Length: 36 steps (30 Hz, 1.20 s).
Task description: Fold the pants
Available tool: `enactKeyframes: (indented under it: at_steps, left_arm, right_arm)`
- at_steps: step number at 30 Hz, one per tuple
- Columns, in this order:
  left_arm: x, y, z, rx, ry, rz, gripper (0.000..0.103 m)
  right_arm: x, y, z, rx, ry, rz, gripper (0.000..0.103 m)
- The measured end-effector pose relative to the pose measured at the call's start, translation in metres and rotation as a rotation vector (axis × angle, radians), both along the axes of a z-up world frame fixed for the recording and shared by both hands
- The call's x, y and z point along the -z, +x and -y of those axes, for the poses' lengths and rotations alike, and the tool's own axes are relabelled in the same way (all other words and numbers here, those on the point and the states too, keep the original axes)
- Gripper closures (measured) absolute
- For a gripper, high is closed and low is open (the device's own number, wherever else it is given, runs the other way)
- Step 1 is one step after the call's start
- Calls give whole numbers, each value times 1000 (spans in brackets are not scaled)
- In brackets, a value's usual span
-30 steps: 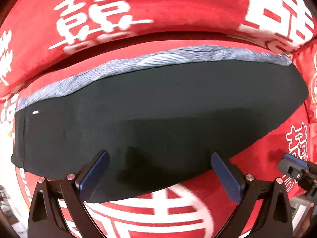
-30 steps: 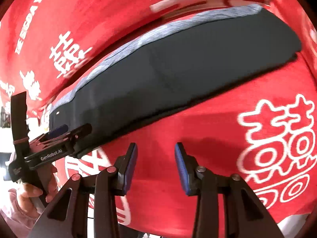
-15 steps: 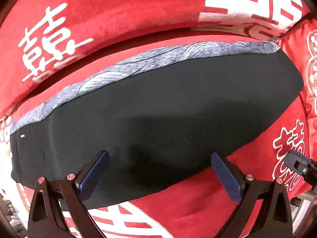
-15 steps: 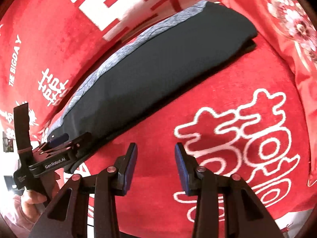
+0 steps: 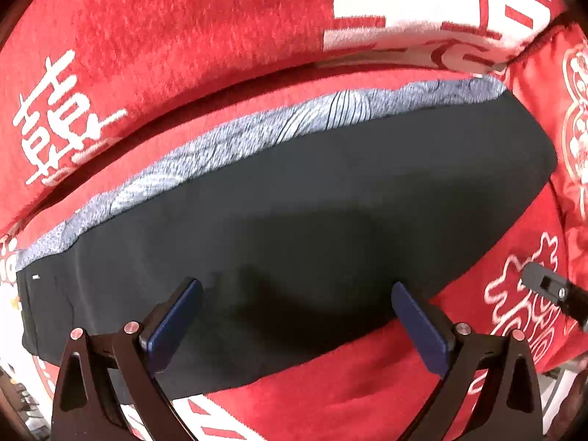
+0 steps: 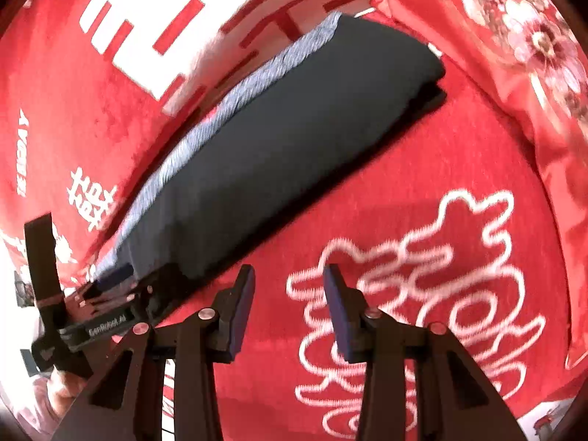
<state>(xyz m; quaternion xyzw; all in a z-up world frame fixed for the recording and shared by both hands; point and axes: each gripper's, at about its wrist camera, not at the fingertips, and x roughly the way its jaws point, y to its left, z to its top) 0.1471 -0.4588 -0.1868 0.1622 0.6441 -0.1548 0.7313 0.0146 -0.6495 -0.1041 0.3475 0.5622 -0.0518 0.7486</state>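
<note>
Pants, dark and already folded into one long band with a grey patterned strip showing along the far edge, lay across the red blanket printed with white characters. Over the last second both views had slid along the band toward its right end, where a red embroidered cushion had come into sight; the cloth itself had not shifted. That suggested the lengthwise fold was done and an end-to-end fold was next. The left gripper hovered over the band's near edge, fingers spread wide with the fabric beneath and between them, gripping nothing. The right gripper hung just off the near edge over bare blanket, fingers partly apart and empty.
</note>
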Motion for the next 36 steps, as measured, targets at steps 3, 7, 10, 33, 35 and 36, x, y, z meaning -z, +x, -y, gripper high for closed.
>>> enactKeyframes:
  at_steps: [3, 7, 10, 33, 35, 36]
  left_arm:
    - [4, 7, 13, -22, -20, 0, 0]
    - [27, 11, 31, -27, 10, -22, 0]
    - [35, 11, 32, -57, -3, -31, 0]
    - [31, -8, 31, -39, 7, -10, 0]
    - [28, -8, 25, -38, 6, -9, 0]
    - [28, -8, 25, -39, 6, -9, 0]
  right_arm:
    - [3, 6, 21, 72, 14, 16, 60]
    - [7, 14, 45, 142, 17, 30, 60]
    - [10, 18, 58, 188, 11, 32, 60]
    - [31, -2, 68, 194, 128, 75, 82]
    - [35, 0, 70, 214, 145, 91, 82]
    - [37, 0, 71, 225, 153, 99, 82]
